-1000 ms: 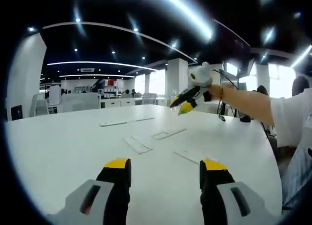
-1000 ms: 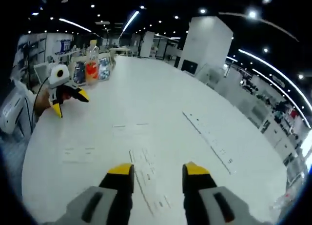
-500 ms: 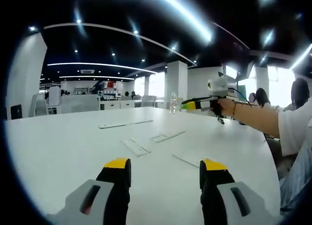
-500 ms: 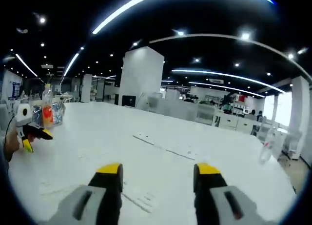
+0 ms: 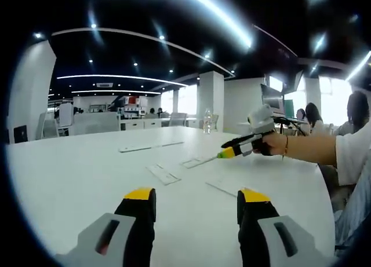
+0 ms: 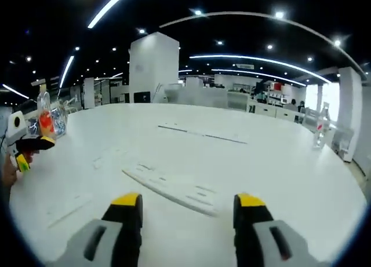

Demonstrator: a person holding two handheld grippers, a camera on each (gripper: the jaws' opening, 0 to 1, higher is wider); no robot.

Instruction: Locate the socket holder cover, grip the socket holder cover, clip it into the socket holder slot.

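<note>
Several flat white socket holder strips lie on the white table. In the left gripper view one strip lies ahead of my jaws, another beyond it, and a third at the right. My left gripper is open and holds nothing. The right gripper comes in from the right in a hand, low over the table near the far strip. In the right gripper view a long white strip lies just ahead of my open right gripper. Which strip is the cover I cannot tell.
More white strips lie farther off. Bottles stand at the table's left end in the right gripper view, a clear bottle at its right edge. The left gripper shows at far left. Desks and people sit behind.
The right gripper has come down from above the table to just over it and levelled out. The left gripper has stayed still.
</note>
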